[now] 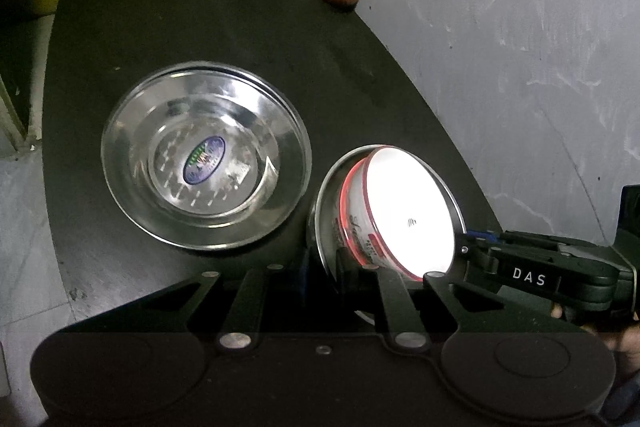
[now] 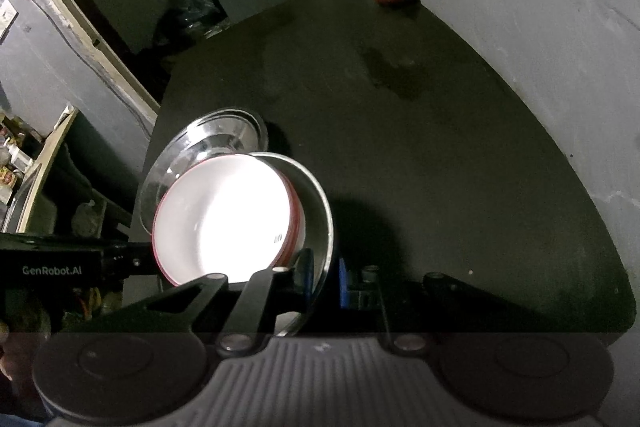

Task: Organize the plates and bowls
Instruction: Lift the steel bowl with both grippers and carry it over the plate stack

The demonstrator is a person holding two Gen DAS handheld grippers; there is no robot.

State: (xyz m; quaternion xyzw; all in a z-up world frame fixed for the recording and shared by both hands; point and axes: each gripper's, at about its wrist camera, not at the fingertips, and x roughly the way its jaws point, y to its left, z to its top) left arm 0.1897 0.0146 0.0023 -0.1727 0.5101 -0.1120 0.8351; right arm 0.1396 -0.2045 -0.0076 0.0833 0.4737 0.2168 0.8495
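Both claws, left (image 1: pixel 320 267) and right (image 2: pixel 324 275), are pinching opposite rims of the steel bowl (image 1: pixel 320 227) nesting the white bowl (image 1: pixel 408 215) at lower centre, so I'm keeping it level toward the steel plate (image 1: pixel 128 155).

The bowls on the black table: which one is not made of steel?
The white bowl with the red rim, nested tilted inside the smaller steel bowl. The large steel bowl beside them holds nothing.
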